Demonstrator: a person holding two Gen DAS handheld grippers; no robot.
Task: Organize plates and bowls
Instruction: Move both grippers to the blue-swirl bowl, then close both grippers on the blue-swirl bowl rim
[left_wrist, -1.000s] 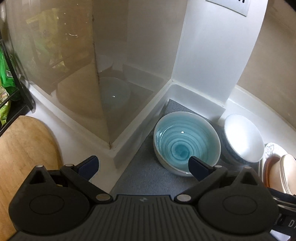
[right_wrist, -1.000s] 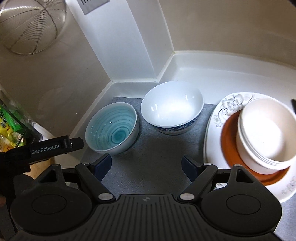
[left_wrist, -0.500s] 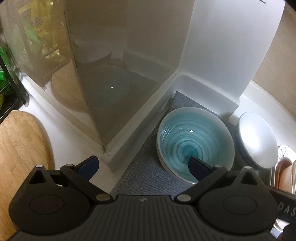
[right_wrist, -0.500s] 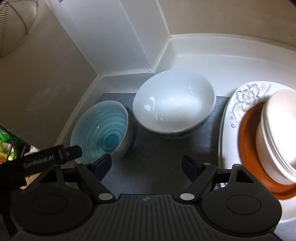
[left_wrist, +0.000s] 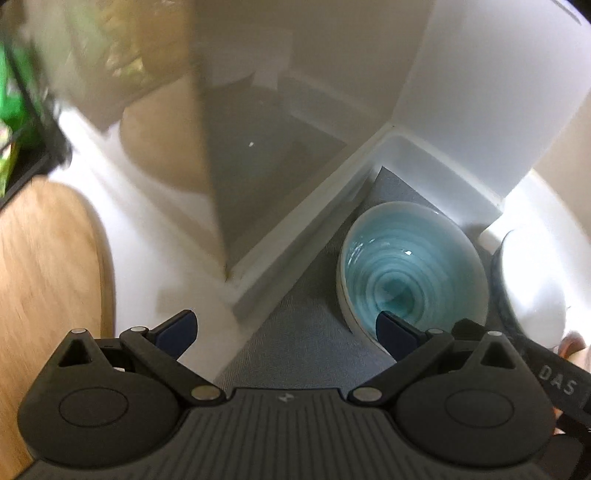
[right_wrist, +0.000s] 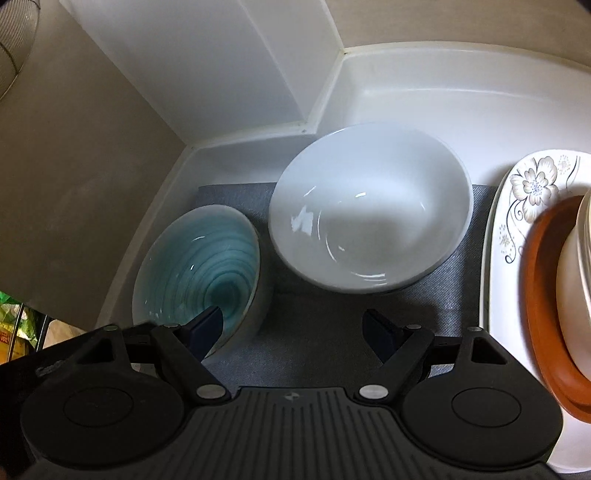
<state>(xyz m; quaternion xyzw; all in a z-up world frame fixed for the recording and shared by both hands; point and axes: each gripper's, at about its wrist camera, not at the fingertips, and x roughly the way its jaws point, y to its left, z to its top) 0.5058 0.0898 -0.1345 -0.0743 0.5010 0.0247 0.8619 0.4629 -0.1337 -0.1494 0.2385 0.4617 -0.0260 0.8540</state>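
Teal bowl (right_wrist: 197, 275): on the grey mat (right_wrist: 325, 332), larger in both views than a second ago.
White bowl (right_wrist: 369, 218): at its 3 o'clock, just beside.
Left gripper (left_wrist: 284, 326): spread wide, empty, now nearer the teal bowl.
Right gripper (right_wrist: 293, 328): spread wide, empty.
Flowered plate (right_wrist: 517, 192): cut off at the right edge.
Left view: blurred.

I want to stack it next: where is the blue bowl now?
The blue bowl sits on the grey mat, left of the white bowl, near the cabinet's left wall.
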